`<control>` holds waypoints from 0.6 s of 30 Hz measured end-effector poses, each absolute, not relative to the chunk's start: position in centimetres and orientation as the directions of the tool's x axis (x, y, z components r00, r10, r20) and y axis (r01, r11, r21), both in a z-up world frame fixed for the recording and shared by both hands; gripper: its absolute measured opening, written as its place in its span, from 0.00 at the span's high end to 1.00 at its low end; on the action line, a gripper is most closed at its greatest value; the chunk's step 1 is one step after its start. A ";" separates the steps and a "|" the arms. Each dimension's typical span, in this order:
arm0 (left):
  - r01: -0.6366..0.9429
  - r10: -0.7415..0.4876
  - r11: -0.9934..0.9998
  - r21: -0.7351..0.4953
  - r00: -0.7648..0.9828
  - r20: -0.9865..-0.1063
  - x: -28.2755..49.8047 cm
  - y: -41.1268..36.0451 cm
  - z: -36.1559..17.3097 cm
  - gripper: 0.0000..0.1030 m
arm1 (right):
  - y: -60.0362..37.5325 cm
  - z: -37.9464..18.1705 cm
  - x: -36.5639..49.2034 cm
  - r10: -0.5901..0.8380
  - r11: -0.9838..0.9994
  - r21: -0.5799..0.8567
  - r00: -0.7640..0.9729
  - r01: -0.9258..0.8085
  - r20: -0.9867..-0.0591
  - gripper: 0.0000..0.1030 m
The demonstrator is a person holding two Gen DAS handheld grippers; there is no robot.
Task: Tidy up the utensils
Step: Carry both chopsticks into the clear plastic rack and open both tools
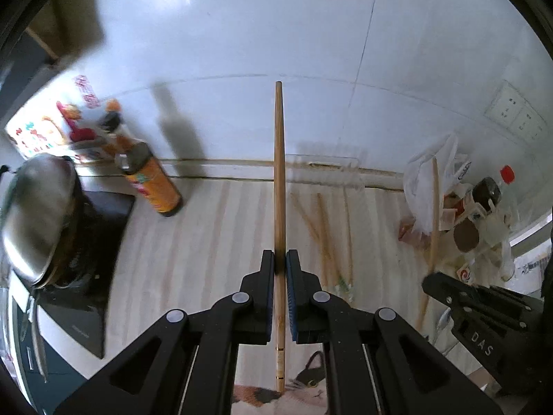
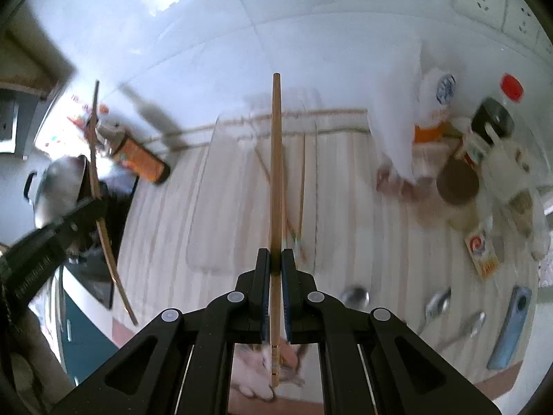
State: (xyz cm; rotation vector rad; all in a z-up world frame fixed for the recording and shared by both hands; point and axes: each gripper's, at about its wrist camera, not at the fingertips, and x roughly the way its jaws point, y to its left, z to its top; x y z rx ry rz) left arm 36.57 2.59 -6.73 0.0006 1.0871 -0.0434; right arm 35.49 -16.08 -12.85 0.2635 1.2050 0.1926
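Note:
My left gripper [image 1: 280, 254] is shut on a wooden chopstick [image 1: 279, 173] that points straight ahead above the counter. My right gripper [image 2: 275, 253] is shut on a second wooden chopstick [image 2: 275, 173], also held above the counter. The left gripper and its chopstick [image 2: 100, 214] show at the left of the right wrist view. The right gripper's body [image 1: 484, 318] shows at the lower right of the left wrist view. Several more chopsticks [image 1: 328, 238] lie in a clear tray [image 2: 207, 207] on the striped counter. Three metal spoons [image 2: 439, 302] lie at the right.
An orange bottle [image 1: 152, 180] and a steel pot [image 1: 34, 214] on a black stove stand at the left. A white plastic bag [image 1: 432, 180], jars and a red-capped bottle [image 2: 511, 86] crowd the right. A blue phone [image 2: 511, 328] lies near the spoons. A tiled wall is behind.

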 end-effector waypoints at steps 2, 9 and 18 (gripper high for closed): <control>0.035 -0.051 0.999 -0.039 0.428 -0.903 38.4 2.5 -7.8 0.96 | -16.1 -13.2 37.3 0.291 0.950 0.311 0.342 0.003 -0.893 0.93; 0.003 -0.135 0.990 -0.138 0.243 -0.961 44.1 2.8 -13.1 0.96 | -16.1 -16.5 43.7 0.314 0.939 0.339 0.268 0.053 -0.911 0.93; -0.013 -0.145 0.989 -0.148 0.131 -0.981 46.9 2.7 -17.1 0.95 | -14.5 -21.6 47.6 0.299 0.949 0.310 0.162 0.050 -0.940 0.93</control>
